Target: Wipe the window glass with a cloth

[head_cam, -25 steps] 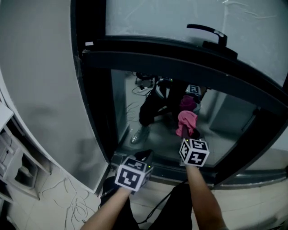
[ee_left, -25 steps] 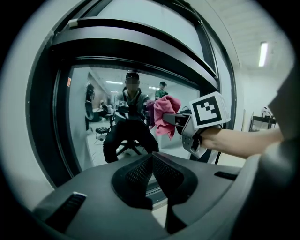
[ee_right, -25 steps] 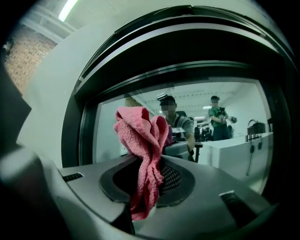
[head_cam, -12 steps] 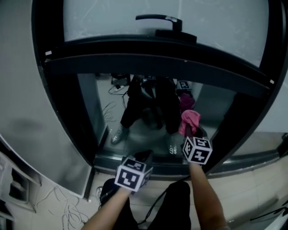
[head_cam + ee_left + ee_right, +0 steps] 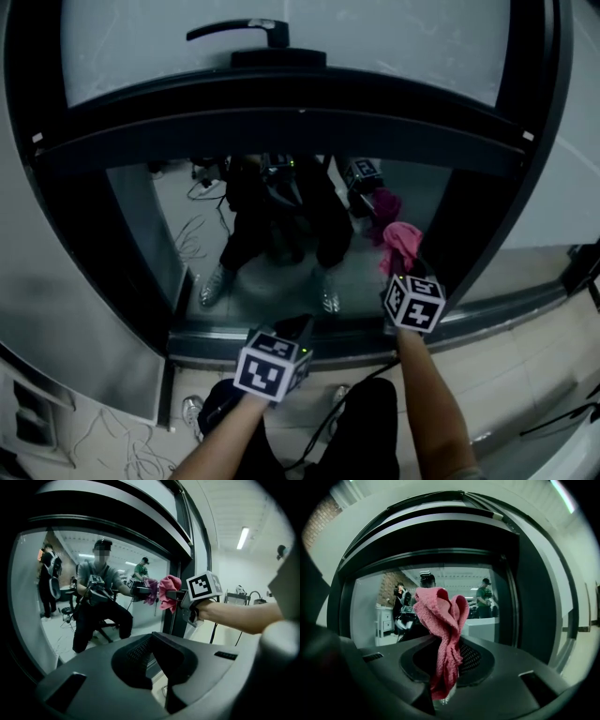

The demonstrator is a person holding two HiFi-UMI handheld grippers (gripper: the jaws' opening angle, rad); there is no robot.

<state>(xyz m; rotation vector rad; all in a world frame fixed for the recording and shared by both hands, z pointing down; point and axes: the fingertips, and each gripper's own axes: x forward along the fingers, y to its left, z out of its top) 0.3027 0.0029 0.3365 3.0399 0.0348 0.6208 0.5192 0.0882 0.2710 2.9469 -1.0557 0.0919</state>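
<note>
1 dark window frame (image 5: 281, 127) is filling most of the head view, its thick crossbar running between a pale upper pane (image 5: 375, 47) and the lower window glass (image 5: 178, 216); that lower glass is showing the reflection of a person (image 5: 281, 225) holding both tools; pale tiled floor (image 5: 525, 375) is lying below the sill at the right. 2 bare forearms are reaching up from the bottom edge, each carrying a gripper with a marker cube. The right gripper (image 5: 405, 267) is pointing at the right side of the lower glass; in its own view its jaws (image 5: 442, 667) are closing tightly on the pink cloth (image 5: 440, 620), which is bunching upward out of them; the cloth (image 5: 403, 242) is sitting right by its darker mirror image in the glass, though actual contact cannot be told. The left gripper (image 5: 298, 326) is hanging lower and nearer the sill, well apart from the cloth; its jaws (image 5: 151, 641) are pressing together with nothing between them. A black handle (image 5: 239, 30) is sitting on the frame above the crossbar.
</note>
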